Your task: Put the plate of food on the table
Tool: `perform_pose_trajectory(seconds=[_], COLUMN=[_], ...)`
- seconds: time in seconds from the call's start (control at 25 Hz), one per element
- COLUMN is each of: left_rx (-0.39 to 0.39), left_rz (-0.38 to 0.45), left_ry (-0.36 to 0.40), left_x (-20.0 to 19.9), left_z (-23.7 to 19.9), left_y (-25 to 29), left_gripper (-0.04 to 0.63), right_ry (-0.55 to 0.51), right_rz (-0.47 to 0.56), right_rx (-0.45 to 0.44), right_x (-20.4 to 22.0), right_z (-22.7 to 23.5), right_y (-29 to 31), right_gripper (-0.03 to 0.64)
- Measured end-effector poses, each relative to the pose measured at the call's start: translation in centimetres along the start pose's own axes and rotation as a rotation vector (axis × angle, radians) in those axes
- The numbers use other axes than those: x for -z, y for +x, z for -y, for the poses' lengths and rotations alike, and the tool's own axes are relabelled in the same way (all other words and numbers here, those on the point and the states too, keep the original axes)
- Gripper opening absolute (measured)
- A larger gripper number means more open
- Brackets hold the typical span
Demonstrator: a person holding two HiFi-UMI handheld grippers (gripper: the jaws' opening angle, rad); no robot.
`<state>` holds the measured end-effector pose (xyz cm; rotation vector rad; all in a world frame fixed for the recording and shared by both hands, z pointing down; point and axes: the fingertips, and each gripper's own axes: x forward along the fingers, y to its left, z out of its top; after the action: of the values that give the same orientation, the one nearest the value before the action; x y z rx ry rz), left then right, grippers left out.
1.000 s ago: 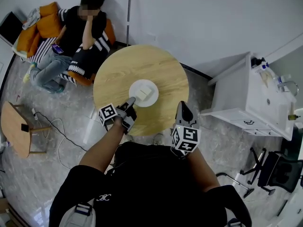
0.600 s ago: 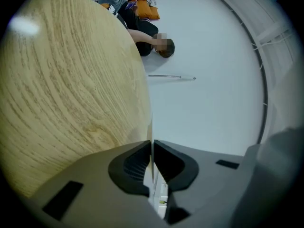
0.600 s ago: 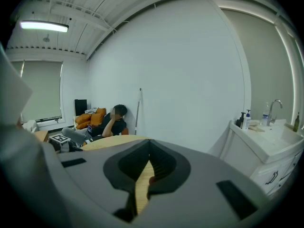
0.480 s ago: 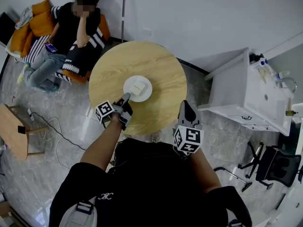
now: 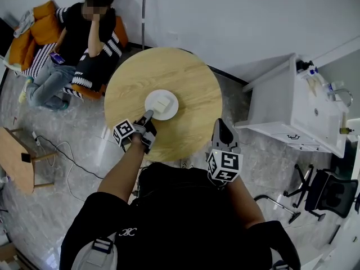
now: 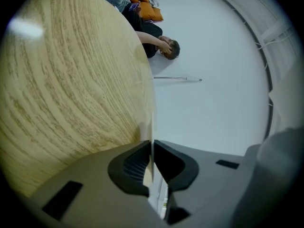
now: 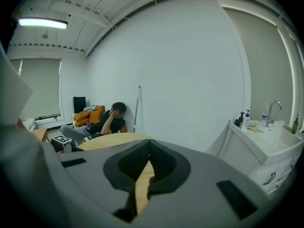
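A white plate (image 5: 153,101) with a pale square piece of food (image 5: 163,104) lies near the middle of the round wooden table (image 5: 191,89). My left gripper (image 5: 148,117) reaches in from the table's near edge and is shut on the plate's near rim. In the left gripper view the thin white plate rim (image 6: 152,127) stands between the jaws of the left gripper (image 6: 152,148), close beside the tabletop (image 6: 71,80). My right gripper (image 5: 219,129) hovers at the table's near right edge, shut and holding nothing. Beyond the right gripper (image 7: 148,148) lies the table (image 7: 109,140).
A person (image 5: 84,32) sits in an orange armchair behind the table at the far left. A white cabinet with a sink (image 5: 292,111) stands to the right. A small wooden side table (image 5: 14,156) and a floor cable (image 5: 62,151) are at the left, an office chair (image 5: 332,193) at the right.
The head view has shifted a little, so the table and plate sit slightly further left and up. The left gripper still holds the plate's rim; the right gripper has barely moved.
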<state>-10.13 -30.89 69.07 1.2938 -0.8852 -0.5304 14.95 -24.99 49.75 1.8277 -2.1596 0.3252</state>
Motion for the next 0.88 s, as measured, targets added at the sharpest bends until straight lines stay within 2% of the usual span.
perform_pose_trajectory(seconds=[0.32, 0.6, 0.88], left_rx=[-0.051, -0.077, -0.139], left_rz=[-0.038, -0.039, -0.052], left_ry=[0.029, 0.023, 0.010], left_x=[0.2, 0.0, 0.2], left_z=[-0.6, -1.2, -2.2], left_y=[0.6, 0.7, 0.8], left_gripper=[0.026, 0.026, 0.024], right_ry=[0.010, 0.018, 0.027], right_rz=[-0.013, -0.023, -0.032], right_rx=[0.010, 0.013, 0.011], right_x=[0.4, 0.6, 0.9], right_z=[-0.1, -0.2, 0.0], right_y=[0.3, 0.5, 0.9], right_gripper=[0.008, 0.008, 0.008])
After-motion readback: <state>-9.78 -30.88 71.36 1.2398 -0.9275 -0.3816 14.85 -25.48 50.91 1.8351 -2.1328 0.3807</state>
